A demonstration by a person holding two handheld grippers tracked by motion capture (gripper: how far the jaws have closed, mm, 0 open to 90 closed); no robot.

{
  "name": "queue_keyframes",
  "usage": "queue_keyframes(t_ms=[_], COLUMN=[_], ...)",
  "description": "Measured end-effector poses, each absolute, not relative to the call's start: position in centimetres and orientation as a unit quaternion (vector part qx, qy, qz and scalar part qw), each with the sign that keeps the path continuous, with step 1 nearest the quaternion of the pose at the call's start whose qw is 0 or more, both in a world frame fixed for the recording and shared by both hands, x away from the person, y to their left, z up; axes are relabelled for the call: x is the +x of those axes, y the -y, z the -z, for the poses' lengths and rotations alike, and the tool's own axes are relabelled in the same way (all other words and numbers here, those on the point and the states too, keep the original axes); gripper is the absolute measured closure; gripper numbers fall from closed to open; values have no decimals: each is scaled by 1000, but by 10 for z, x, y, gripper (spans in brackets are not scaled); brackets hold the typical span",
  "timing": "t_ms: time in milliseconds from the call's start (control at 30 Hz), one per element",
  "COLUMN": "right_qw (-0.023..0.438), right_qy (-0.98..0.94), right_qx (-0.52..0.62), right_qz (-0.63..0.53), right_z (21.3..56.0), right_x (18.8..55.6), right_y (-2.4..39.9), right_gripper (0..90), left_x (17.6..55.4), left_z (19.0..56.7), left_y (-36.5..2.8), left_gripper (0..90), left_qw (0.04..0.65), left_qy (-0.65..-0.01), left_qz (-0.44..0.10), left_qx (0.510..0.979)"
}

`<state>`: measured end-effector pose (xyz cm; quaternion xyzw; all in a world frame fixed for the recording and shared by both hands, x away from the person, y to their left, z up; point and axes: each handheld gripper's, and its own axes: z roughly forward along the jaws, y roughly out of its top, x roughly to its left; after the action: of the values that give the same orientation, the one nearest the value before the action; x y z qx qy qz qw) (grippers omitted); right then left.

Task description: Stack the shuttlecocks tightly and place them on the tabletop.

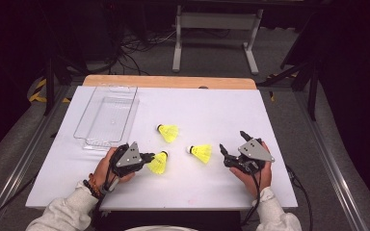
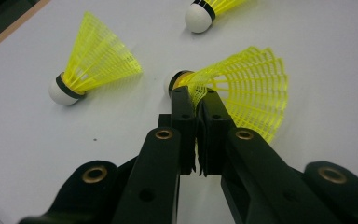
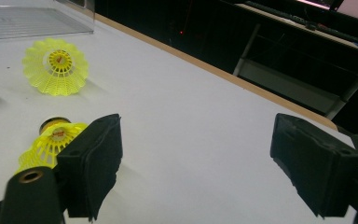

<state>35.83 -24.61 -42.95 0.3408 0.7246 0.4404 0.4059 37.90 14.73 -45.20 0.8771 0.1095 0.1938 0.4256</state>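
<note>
Three yellow shuttlecocks with white corks lie on the white table (image 1: 231,103). My left gripper (image 1: 148,157) is shut on the mesh skirt of the nearest shuttlecock (image 1: 158,162). In the left gripper view the black jaws (image 2: 196,100) pinch that skirt (image 2: 251,88) close to its cork. A second shuttlecock (image 1: 167,132) lies farther back. The third (image 1: 201,153) lies in the middle, just left of my right gripper (image 1: 232,143). That gripper stands open with nothing between its pads (image 3: 93,158). In its view the third shuttlecock (image 3: 51,140) lies beside the left jaw.
A clear plastic tray (image 1: 131,115) stands at the back left of the table, and shows in the right gripper view (image 3: 28,21) too. A wooden strip (image 1: 168,82) runs along the far edge. Beyond it are cables and a metal stand on the floor.
</note>
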Motion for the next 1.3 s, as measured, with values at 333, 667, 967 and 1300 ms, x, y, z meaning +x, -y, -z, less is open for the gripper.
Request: queue_keyframes(t_ms=[333, 667, 967, 1300], right_qw=[405, 404, 405, 405], right_qy=[-725, -727, -728, -730], right_qx=[342, 341, 342, 340], right_qz=[-440, -438, -435, -433], right_z=[430, 431, 430, 430], right_x=[359, 359, 360, 360], right_y=[246, 246, 247, 247], right_gripper=[175, 174, 172, 169], left_x=[378, 379, 378, 376], left_z=[452, 453, 452, 451], left_y=[-147, -147, -147, -147], left_gripper=[866, 794, 703, 651], left_qw=[421, 418, 421, 423], left_qy=[-110, -112, -112, -109], left_qz=[-195, -199, -191, -192], left_qx=[879, 879, 879, 879])
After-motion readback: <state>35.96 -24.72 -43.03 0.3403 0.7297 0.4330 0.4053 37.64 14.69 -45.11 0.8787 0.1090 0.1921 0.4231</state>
